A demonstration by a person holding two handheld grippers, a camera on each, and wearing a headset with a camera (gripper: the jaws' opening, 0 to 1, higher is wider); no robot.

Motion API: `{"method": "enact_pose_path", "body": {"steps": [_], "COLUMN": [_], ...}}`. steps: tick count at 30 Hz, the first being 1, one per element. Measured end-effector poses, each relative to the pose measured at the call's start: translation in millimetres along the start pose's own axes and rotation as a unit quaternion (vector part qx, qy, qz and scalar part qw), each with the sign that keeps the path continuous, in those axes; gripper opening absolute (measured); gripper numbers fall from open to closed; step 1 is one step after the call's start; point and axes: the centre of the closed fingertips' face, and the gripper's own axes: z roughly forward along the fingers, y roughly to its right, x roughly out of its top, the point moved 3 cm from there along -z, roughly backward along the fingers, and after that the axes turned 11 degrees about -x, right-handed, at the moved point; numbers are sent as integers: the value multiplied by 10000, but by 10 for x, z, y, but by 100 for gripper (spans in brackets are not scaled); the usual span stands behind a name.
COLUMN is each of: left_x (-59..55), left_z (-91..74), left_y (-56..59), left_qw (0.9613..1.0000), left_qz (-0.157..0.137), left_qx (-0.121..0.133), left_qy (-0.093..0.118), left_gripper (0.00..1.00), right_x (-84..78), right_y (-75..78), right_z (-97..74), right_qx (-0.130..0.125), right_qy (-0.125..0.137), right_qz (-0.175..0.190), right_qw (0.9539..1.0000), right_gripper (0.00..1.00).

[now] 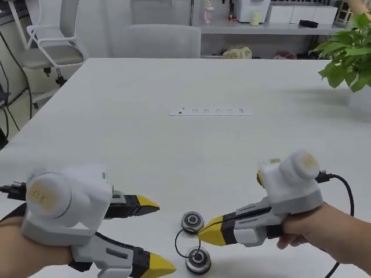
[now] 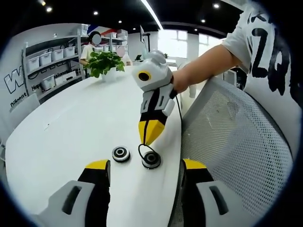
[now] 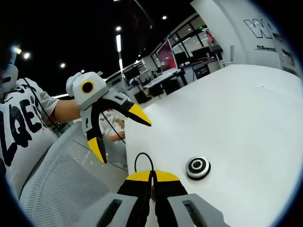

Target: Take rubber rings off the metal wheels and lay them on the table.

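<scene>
The right tool (image 1: 200,234) is pinching a thin black rubber ring (image 1: 176,240) between closed jaws. The loop is trailing toward the nearer metal wheel (image 1: 198,260), and the farther wheel (image 1: 192,221) is sitting just beside it on the white desk (image 1: 203,150). The left tool (image 1: 166,236) is hovering nearby, spread wide and holding nothing.

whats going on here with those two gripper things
A person works at a white table with a gripper in each hand. The right gripper is shut on a thin black rubber ring, beside two metal wheels. The left gripper is open, holding nothing.
</scene>
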Motion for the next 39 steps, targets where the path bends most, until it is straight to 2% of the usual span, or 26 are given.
{"method": "enact_pose_path", "body": {"steps": [7, 11, 22, 30, 39], "left_x": [-84, -125, -217, -231, -231], "left_z": [-85, -145, -293, -348, -368], "left_y": [11, 18, 31, 15, 7], "left_qw": [9999, 9996, 9984, 9979, 9977], "left_qz": [-124, -203, -389, -438, -450], "left_qx": [102, 187, 384, 470, 494], "left_qy": [52, 71, 118, 122, 133], "left_gripper": [63, 67, 70, 71, 71], "right_x": [96, 132, 143, 99, 32], "right_y": [-83, -103, -128, -87, -52], "right_z": [94, 157, 349, 487, 644], "right_qx": [110, 100, 37, -142, -389], "right_qy": [24, 37, -12, -52, -245], "right_qz": [-90, -116, -154, -150, -317], "right_qw": [9999, 9999, 9999, 9998, 9984], "right_gripper": [0, 0, 0, 0, 0]}}
